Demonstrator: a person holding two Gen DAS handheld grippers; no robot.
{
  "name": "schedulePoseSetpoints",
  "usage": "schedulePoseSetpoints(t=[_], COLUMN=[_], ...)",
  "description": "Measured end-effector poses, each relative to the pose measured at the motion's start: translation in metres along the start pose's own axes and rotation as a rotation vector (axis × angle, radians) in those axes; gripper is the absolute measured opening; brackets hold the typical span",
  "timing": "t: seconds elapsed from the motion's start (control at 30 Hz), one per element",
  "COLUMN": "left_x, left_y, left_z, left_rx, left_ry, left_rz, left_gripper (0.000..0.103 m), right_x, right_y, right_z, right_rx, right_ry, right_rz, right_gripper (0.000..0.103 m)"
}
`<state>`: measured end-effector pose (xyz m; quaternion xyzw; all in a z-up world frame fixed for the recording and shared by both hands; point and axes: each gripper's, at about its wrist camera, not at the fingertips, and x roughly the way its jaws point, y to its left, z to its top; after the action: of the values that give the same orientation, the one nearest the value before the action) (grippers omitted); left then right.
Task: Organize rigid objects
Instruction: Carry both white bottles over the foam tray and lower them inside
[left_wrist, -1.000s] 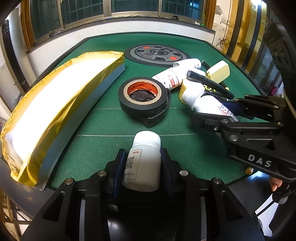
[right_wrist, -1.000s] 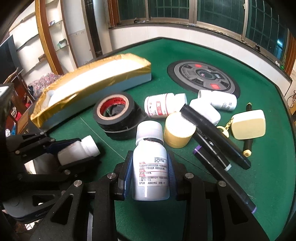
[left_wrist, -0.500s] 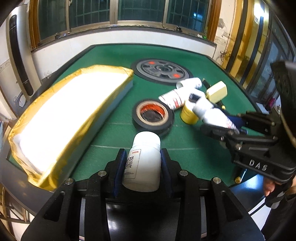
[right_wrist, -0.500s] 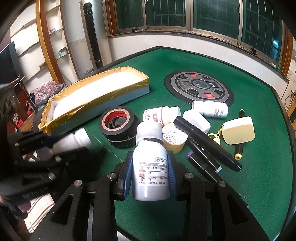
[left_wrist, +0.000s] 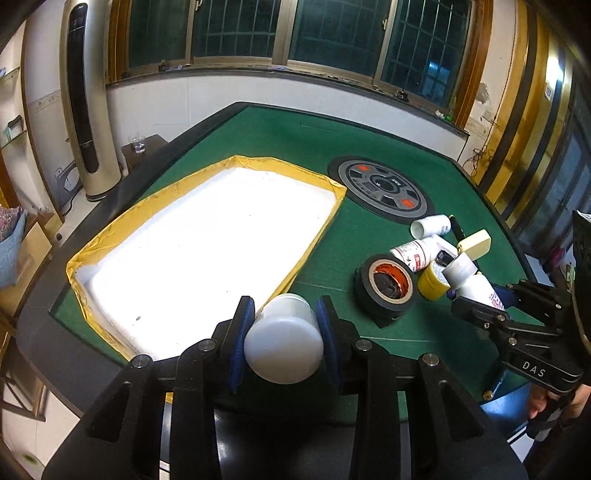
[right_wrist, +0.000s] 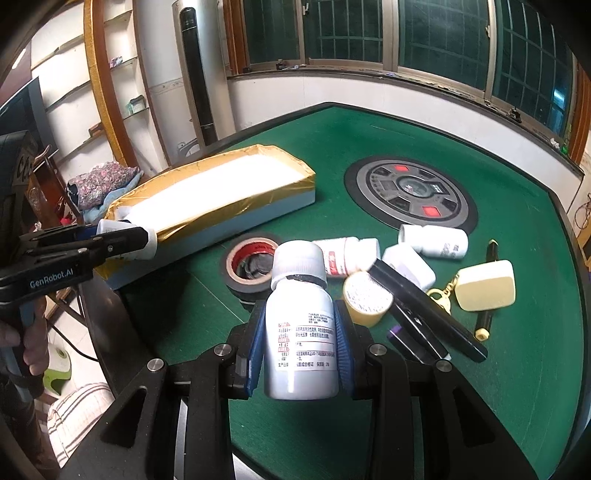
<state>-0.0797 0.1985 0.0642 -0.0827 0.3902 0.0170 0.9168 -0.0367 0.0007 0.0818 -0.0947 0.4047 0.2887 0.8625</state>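
Gold tape wraps the rim of a shallow white foam tray (left_wrist: 207, 240) lying on the left part of the green felt bench (left_wrist: 332, 147). The left claw (left_wrist: 282, 334) hangs above the tray's near right corner with a small white bottle (left_wrist: 282, 341) between its blue pads (left_wrist: 242, 343); its jaws are closing on that bottle, whose cap end faces the camera. In the right wrist view this same claw (right_wrist: 122, 240) appears at the far left edge of the tray, the bottle's white end poking out beyond its tips. To the right of the tray a roll of black tape (left_wrist: 388, 286) with a red core lies flat on the felt, and behind it sits a round grey dial plate (left_wrist: 384, 188) set into the bench. Further right lies a loose pile: a red-labelled white bottle (right_wrist: 345, 256) on its side, a yellow-lidded jar (right_wrist: 367, 299), two more white bottles (right_wrist: 434, 240), black marker pens (right_wrist: 424, 310) leaning across them, and a cream-coloured fob (right_wrist: 485, 284) on a brass key clasp. The right claw (right_wrist: 299, 345) grips a taller white bottle with a printed label (right_wrist: 301, 332), held above the bench's near edge, cap pointing away toward the tape roll.
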Motion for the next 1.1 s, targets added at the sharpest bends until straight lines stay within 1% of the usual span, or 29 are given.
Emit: schedulePoseSetpoints(t=[0.03,0.13,0.17,0.3,0.43,0.53,0.67,0.83,0.93,1.03,1.1], left_x=[0.0,-0.004,-0.007,-0.02,-0.024,-0.014,0.009,0.032,0.042,0.045,0.045], left_y=[0.001,0.005,0.005,0.009,0.021,0.038,0.063,0.083,0.086,0.079,0.076], left_z=[0.001,0.003,0.005,0.014,0.023,0.025,0.021,0.008,-0.002,-0.003,0.0], left_rx=[-0.004,-0.032,-0.032,-0.028,-0.04,-0.072,-0.128,-0.192,-0.217,-0.192,-0.186], left_ry=[-0.003,-0.001,-0.008,-0.048,-0.08,-0.075,-0.039,0.009,0.026,-0.002,-0.01], left_rz=[-0.001,-0.055,-0.06,-0.061,-0.018,0.017,0.044,0.047,0.032,0.051,0.057], left_gripper=[0.032,0.032,0.032,0.032,0.032,0.032,0.032,0.032,0.032,0.032,0.032], right_x=[0.001,0.001,0.001,0.002,0.01,0.021,0.039,0.063,0.08,0.1,0.11], right_y=[0.002,0.008,0.011,0.019,0.029,0.039,0.053,0.072,0.083,0.093,0.096], right_z=[0.002,0.009,0.011,0.021,0.034,0.047,0.065,0.087,0.097,0.099,0.098], right_rx=[-0.006,-0.025,-0.032,-0.052,-0.063,-0.07,-0.081,-0.095,-0.104,-0.108,-0.106], right_ry=[0.0,-0.005,-0.008,-0.02,-0.023,-0.011,0.015,0.055,0.079,0.114,0.13], right_rz=[0.003,0.01,0.014,0.033,0.078,0.137,0.19,0.236,0.251,0.261,0.25], right_gripper=[0.031,0.031,0.031,0.031,0.031,0.031,0.031,0.031,0.031,0.031,0.031])
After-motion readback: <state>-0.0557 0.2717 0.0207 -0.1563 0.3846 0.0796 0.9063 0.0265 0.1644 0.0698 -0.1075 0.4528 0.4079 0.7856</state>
